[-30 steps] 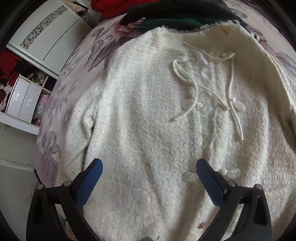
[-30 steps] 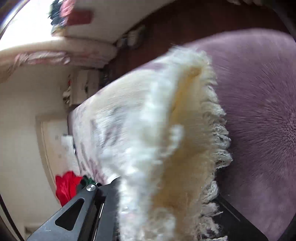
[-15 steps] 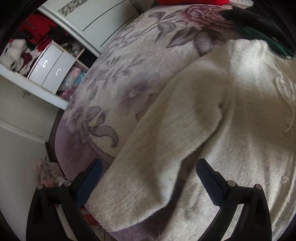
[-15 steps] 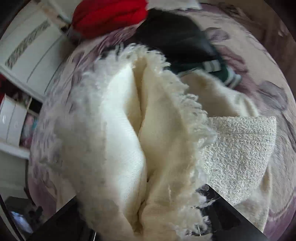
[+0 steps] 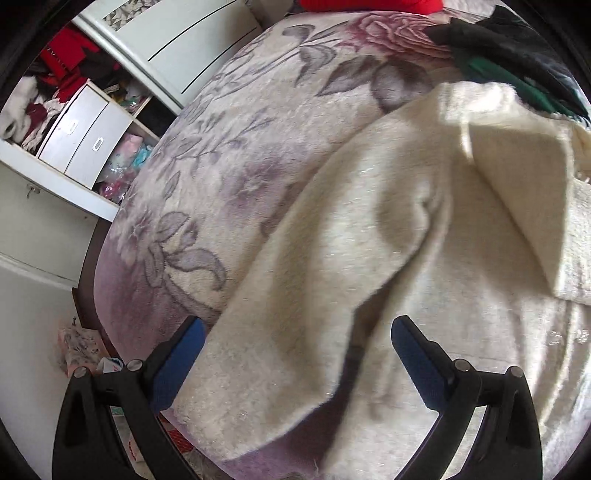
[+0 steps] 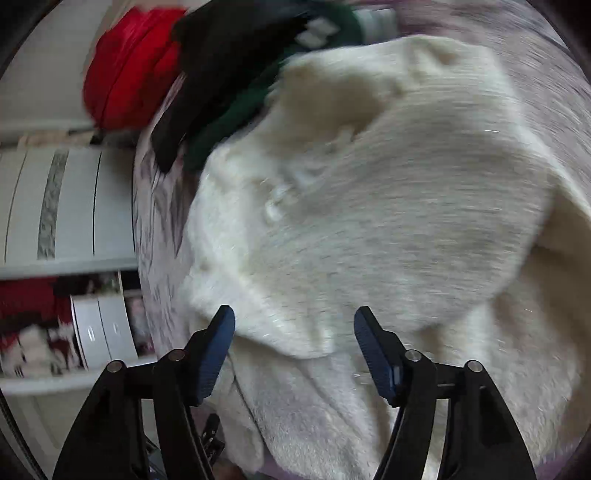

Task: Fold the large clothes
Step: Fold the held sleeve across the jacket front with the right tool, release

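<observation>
A large cream fuzzy garment (image 5: 388,258) lies on a floral purple bedspread (image 5: 240,147). Its left sleeve (image 5: 295,332) lies slantwise toward the near edge, and a folded-over panel (image 5: 524,192) rests on its right side. My left gripper (image 5: 295,354) is open, its blue-padded fingers on either side of the sleeve end, holding nothing. In the right wrist view the same garment (image 6: 388,203) fills the blurred frame, with a fold lying across it. My right gripper (image 6: 293,347) is open just above that fold's edge, empty.
Black and green clothes (image 5: 517,48) and a red garment (image 5: 369,4) lie at the far end of the bed; they also show in the right wrist view (image 6: 240,66). A white wardrobe with drawers (image 5: 85,129) and cluttered shelves stands left of the bed.
My right gripper let go of the cream garment's fringed edge, which now lies folded over the body. My left gripper swung left from the garment's front to its sleeve.
</observation>
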